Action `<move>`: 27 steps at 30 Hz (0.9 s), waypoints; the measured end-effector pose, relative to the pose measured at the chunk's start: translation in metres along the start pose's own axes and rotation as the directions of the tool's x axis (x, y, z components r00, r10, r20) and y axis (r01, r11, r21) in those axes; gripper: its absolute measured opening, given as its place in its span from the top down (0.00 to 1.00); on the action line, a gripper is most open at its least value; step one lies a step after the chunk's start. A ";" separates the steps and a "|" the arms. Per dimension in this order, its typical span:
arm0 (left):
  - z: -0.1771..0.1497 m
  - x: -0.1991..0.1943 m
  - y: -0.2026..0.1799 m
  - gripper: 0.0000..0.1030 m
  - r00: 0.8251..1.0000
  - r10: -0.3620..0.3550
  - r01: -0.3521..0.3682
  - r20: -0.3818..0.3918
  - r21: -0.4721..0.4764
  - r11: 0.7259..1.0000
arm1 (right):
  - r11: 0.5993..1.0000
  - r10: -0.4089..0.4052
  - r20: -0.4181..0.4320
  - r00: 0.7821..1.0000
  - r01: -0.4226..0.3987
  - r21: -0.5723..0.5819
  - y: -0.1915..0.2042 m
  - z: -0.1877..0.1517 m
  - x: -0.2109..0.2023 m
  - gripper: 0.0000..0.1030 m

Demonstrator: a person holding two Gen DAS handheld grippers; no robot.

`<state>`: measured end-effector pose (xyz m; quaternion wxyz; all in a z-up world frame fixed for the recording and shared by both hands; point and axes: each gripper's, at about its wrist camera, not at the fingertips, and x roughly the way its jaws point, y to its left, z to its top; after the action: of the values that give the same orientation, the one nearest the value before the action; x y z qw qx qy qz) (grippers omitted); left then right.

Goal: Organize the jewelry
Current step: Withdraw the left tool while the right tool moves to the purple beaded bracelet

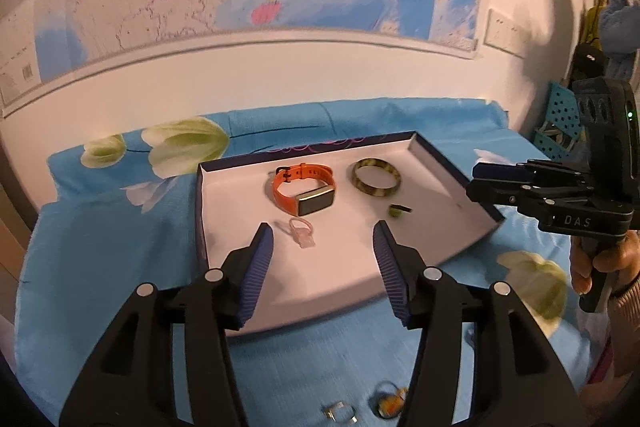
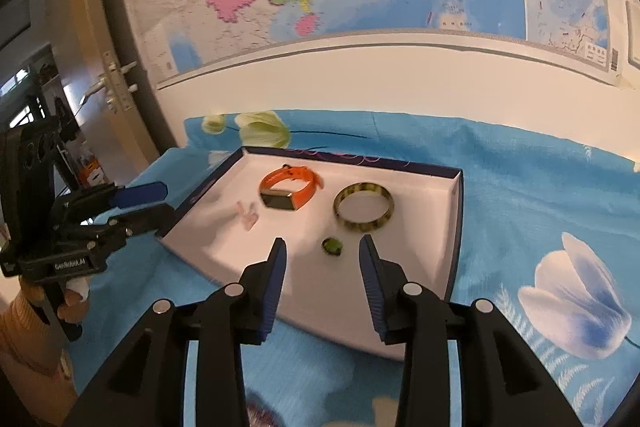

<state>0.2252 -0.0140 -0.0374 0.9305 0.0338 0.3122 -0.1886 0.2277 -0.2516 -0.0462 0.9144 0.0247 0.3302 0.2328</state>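
Both grippers hang above the near edge of a shallow white-lined box (image 1: 224, 227) on a blue flowered cloth (image 1: 100, 247). The left gripper (image 1: 323, 239) and the right gripper (image 2: 322, 257) each stand with jaws apart and nothing between them. In the box lie an orange smartwatch (image 1: 304, 187), a mottled green bangle (image 1: 376, 177), a small green ring (image 2: 333, 247) and a pale pink piece (image 1: 302, 235) too faint to identify. On the cloth near the left gripper, two rings (image 1: 340, 417) are cut off by the frame's lower edge and partly hidden.
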 end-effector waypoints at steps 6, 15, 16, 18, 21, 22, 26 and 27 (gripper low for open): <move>-0.022 -0.024 -0.011 0.45 1.000 -0.022 0.022 0.015 0.004 1.000 | 0.996 0.030 -0.049 0.998 -0.034 -0.087 0.024 -0.031 -0.024 0.66; -0.059 -0.042 -0.026 0.45 0.998 -0.057 0.057 -0.006 0.004 0.998 | 0.986 0.033 -0.158 0.987 -0.058 -0.159 0.051 -0.081 -0.030 0.70; -0.062 -0.044 -0.028 0.45 0.998 -0.059 0.059 -0.007 0.006 0.998 | 0.985 0.037 -0.166 0.986 -0.063 -0.158 0.052 -0.085 -0.030 0.73; -0.067 -0.046 -0.031 0.45 0.998 -0.057 0.057 -0.010 0.009 0.998 | 0.985 0.026 -0.174 0.984 -0.055 -0.163 0.054 -0.091 -0.029 0.73; -0.073 -0.048 -0.033 0.45 0.998 -0.063 0.063 -0.016 0.005 0.998 | 0.984 0.026 -0.178 0.984 -0.057 -0.167 0.057 -0.094 -0.028 0.73; -0.075 -0.048 -0.034 0.45 0.998 -0.065 0.065 -0.020 0.002 0.998 | 0.984 0.024 -0.177 0.984 -0.054 -0.169 0.058 -0.095 -0.027 0.73; -0.081 -0.049 -0.033 0.45 0.997 -0.068 0.068 -0.027 -0.018 0.998 | 0.981 0.009 -0.185 0.983 -0.044 -0.187 0.063 -0.096 -0.020 0.73; -0.081 -0.048 -0.032 0.45 0.997 -0.067 0.066 -0.029 -0.021 0.998 | 0.981 0.005 -0.189 0.982 -0.042 -0.191 0.064 -0.097 -0.019 0.73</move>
<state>0.1313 -0.0132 -0.0722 0.9192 0.0167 0.3289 -0.2158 0.1295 -0.2136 -0.0979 0.8744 -0.0827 0.3904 0.2761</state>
